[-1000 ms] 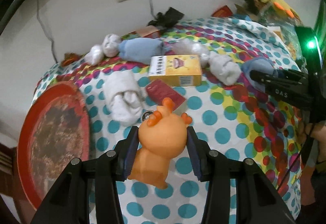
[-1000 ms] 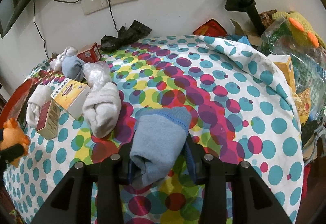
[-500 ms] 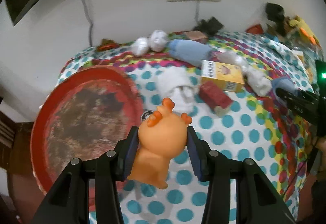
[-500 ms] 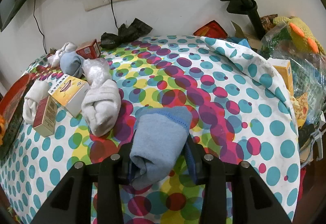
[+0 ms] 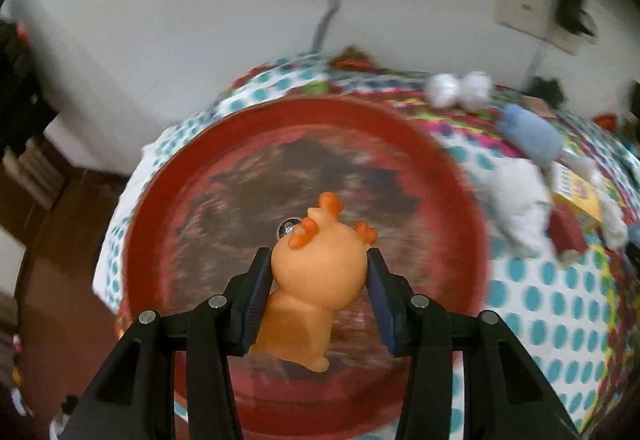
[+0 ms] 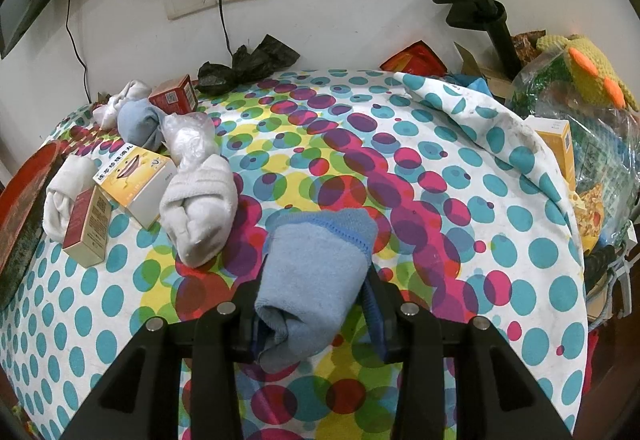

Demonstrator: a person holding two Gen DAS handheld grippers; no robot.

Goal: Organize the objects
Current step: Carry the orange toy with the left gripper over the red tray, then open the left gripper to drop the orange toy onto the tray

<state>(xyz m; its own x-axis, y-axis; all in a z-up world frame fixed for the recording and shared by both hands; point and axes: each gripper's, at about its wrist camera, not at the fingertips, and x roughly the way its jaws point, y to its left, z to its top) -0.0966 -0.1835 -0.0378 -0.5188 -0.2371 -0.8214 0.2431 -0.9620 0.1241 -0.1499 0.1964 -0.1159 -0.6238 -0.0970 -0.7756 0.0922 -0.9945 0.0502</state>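
Note:
My left gripper (image 5: 318, 272) is shut on an orange toy figure (image 5: 316, 280), its pads pressed against the toy's round head. The toy hangs over the middle of a large round red tray (image 5: 172, 199) with a dark worn centre. The left wrist view is blurred by motion. My right gripper (image 6: 314, 300) is shut on a rolled light-blue sock (image 6: 316, 272), held just above the spotted tablecloth (image 6: 440, 199). The red tray's rim (image 6: 24, 179) shows at the far left of the right wrist view.
Left of the blue sock lie a white rolled sock (image 6: 200, 207), a yellow box (image 6: 136, 179), a dark red box (image 6: 86, 228), another white sock (image 6: 64, 195), a plastic-wrapped bundle (image 6: 188, 135) and a second blue sock (image 6: 138, 123). Bags and a knitted toy (image 6: 592, 79) crowd the right edge.
My left gripper has swung left with the orange toy, from above the spotted cloth near the boxes to above the red tray. The right gripper and its blue sock have stayed put.

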